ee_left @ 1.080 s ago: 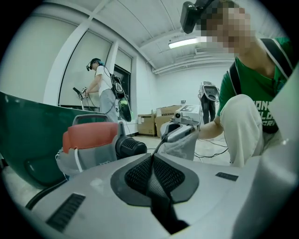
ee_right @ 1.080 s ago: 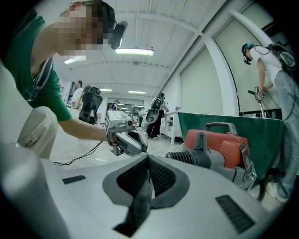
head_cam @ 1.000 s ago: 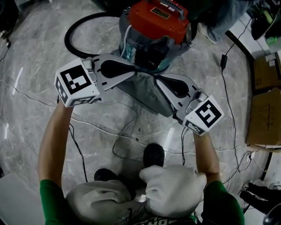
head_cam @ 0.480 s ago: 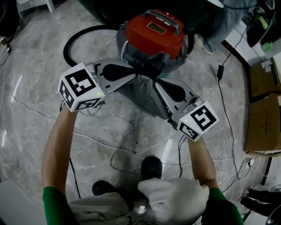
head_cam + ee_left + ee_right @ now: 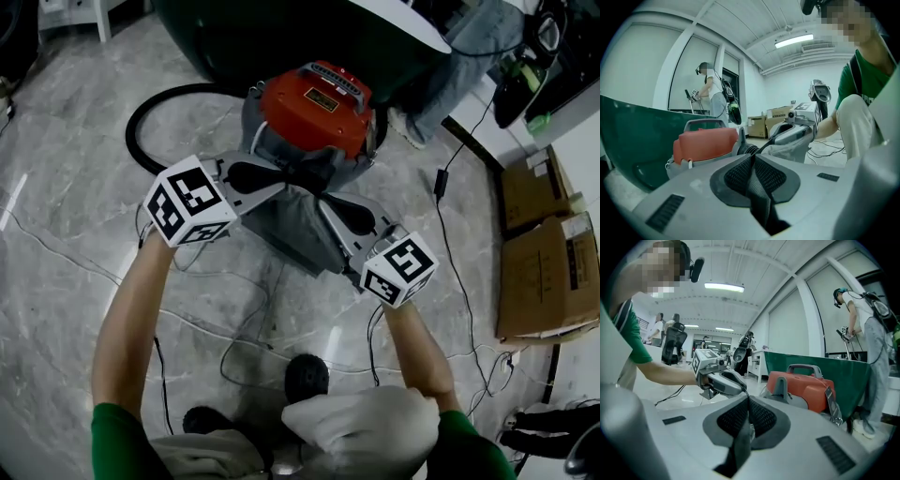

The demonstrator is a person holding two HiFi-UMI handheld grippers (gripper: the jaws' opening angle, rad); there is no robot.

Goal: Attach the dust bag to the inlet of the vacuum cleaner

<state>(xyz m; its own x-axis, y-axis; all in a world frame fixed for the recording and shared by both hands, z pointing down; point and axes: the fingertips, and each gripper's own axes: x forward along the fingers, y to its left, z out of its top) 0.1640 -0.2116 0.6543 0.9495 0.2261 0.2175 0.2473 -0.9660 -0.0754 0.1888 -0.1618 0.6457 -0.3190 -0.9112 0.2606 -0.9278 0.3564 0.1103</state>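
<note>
The vacuum cleaner has a red lid and a grey drum, and stands on the marble floor just beyond my hands. A grey cloth dust bag hangs in front of it, stretched between both grippers. My left gripper comes in from the left, shut on the bag's upper edge; dark cloth shows between its pads. From the lower right my right gripper is shut on the same edge, with cloth pinched between its pads. Both sets of fingertips meet close to the drum's front. The inlet itself is hidden behind the bag and jaws.
A black hose loops left of the vacuum. Thin cables trail across the floor by my knees. Cardboard boxes stand at the right. A dark green table and a standing person are behind the vacuum.
Both grippers have carried the bag a little closer to the vacuum's front. Their hold on the cloth is unchanged.
</note>
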